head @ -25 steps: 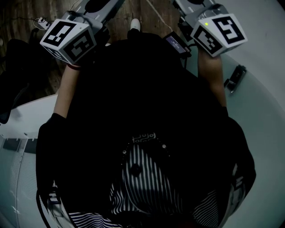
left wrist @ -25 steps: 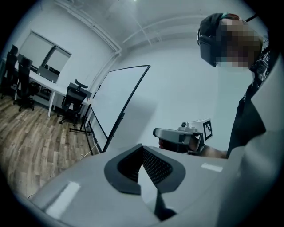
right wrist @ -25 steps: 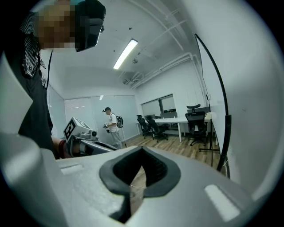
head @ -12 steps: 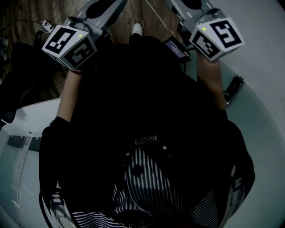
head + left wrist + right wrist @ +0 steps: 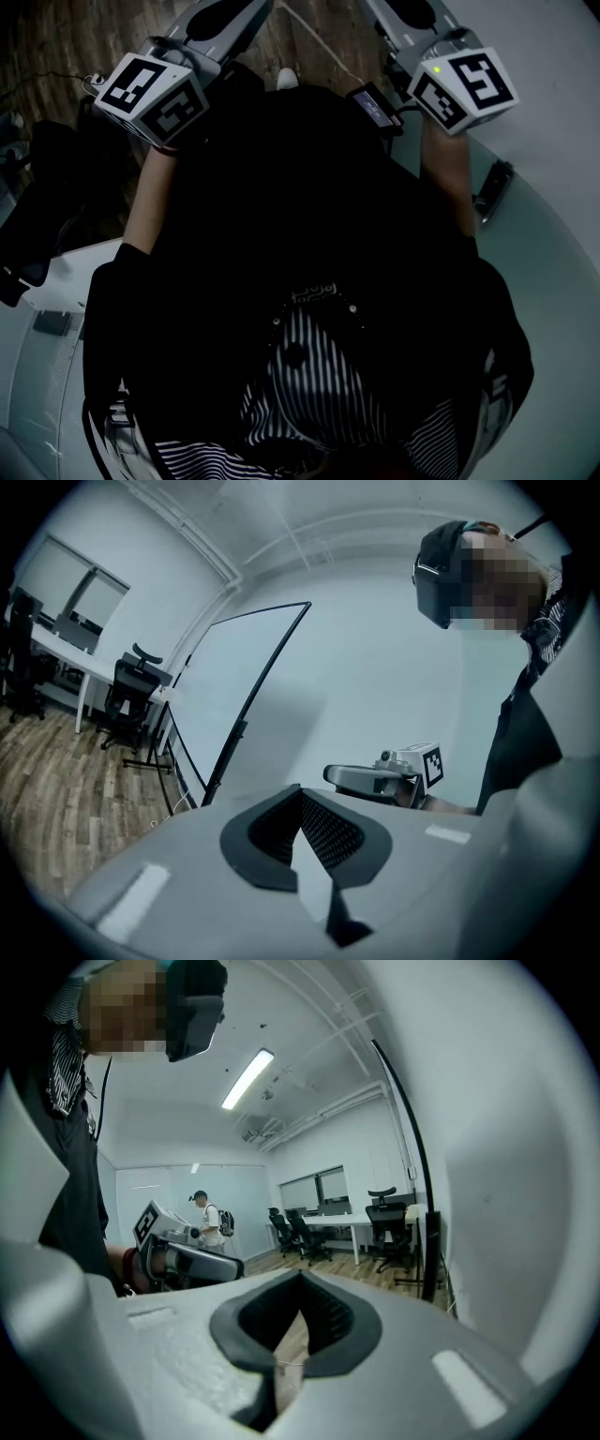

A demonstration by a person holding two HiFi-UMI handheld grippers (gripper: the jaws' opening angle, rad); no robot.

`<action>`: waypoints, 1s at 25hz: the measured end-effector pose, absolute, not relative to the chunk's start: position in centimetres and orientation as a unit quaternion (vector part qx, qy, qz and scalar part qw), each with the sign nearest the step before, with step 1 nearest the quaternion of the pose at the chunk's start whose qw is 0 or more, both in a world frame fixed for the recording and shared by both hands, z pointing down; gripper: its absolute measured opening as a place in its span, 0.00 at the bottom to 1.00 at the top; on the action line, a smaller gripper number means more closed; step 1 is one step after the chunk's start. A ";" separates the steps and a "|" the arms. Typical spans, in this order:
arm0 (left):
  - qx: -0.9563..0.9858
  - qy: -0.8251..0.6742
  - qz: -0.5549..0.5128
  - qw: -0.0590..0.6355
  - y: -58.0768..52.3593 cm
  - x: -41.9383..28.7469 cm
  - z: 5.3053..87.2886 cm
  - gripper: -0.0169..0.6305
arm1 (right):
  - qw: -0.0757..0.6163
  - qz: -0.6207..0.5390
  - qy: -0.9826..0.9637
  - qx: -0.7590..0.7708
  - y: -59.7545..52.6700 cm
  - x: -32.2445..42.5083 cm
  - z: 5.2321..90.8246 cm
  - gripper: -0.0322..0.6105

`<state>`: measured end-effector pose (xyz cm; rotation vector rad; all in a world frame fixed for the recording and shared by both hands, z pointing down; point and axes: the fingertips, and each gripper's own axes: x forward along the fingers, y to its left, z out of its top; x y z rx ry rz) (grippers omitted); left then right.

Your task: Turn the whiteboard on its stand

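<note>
Whiteboard stand (image 5: 225, 750) on wooden floor (image 5: 66, 789)

Left gripper (image 5: 300, 791): jaws together, nothing between, held out at 11 o'clock from torso. Right gripper (image 5: 300, 1279): jaws together, empty, at 1 o'clock. Left forearm (image 5: 148, 202), right forearm (image 5: 450, 178) bare, stretched forward.

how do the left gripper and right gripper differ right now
The left gripper looks at the whiteboard as a broad slanted panel; the right gripper sees its dark edge on the right. In the head view the left gripper hangs over wooden floor, the right gripper beside a white surface. Both are shut, empty and off the whiteboard.
</note>
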<state>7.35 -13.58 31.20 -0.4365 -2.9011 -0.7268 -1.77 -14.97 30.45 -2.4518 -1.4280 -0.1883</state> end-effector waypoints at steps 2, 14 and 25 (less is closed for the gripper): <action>-0.141 -0.958 -0.242 0.057 -13.4 6.5 31.3 0.03 | 0.150 -0.060 -0.506 -0.847 -14.7 -3.1 30.0 0.05; -0.135 -0.953 -0.269 0.030 -8.1 6.7 32.0 0.03 | 0.143 -0.087 -0.483 -0.859 -8.9 -1.2 30.2 0.05; -0.125 -0.956 -0.263 0.033 2.6 8.4 31.3 0.03 | 0.145 -0.092 -0.479 -0.861 2.2 0.7 29.7 0.05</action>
